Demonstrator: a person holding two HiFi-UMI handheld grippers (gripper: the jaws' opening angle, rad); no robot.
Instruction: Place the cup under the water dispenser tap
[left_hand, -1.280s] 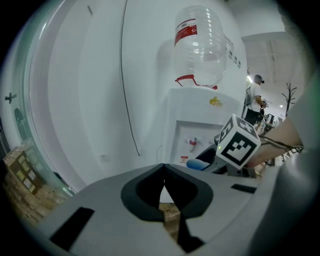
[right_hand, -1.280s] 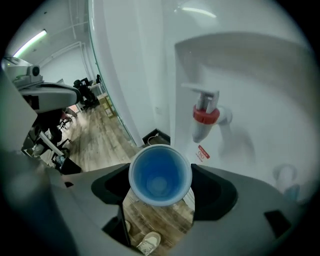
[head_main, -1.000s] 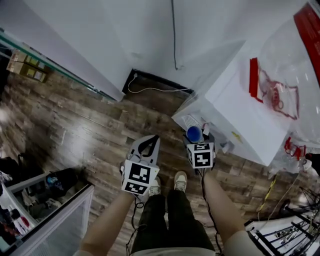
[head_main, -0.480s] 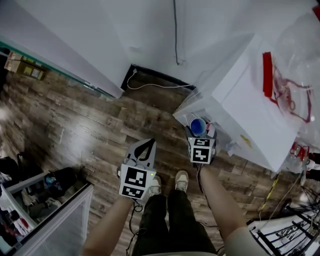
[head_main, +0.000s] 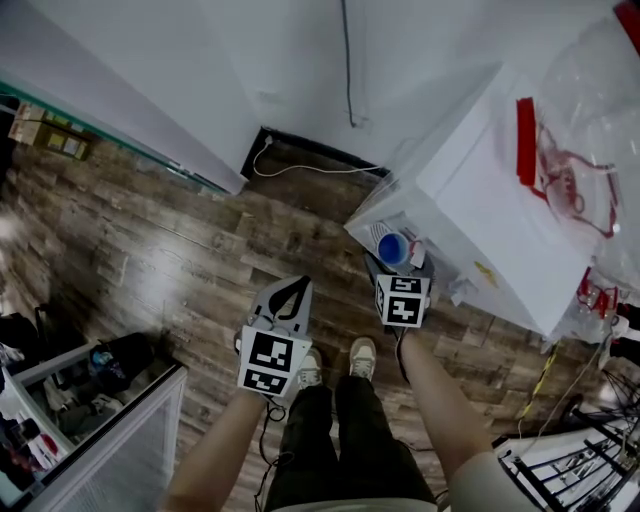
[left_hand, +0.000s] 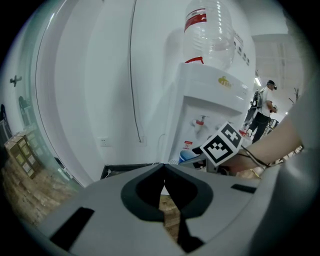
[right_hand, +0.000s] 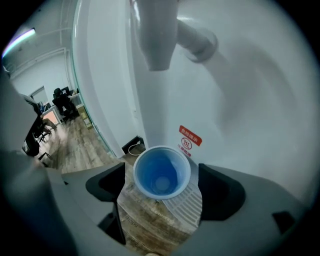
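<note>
Head view: blue cup standing on the drip tray of the water dispenser, at 12 o'clock of my right gripper. My left gripper is over the floor.

Left gripper view: fingers together, empty.

Right gripper view: fingers have just been opening and are now clear of the cup between them. Tap at 12 o'clock. Placement looks done.
</note>
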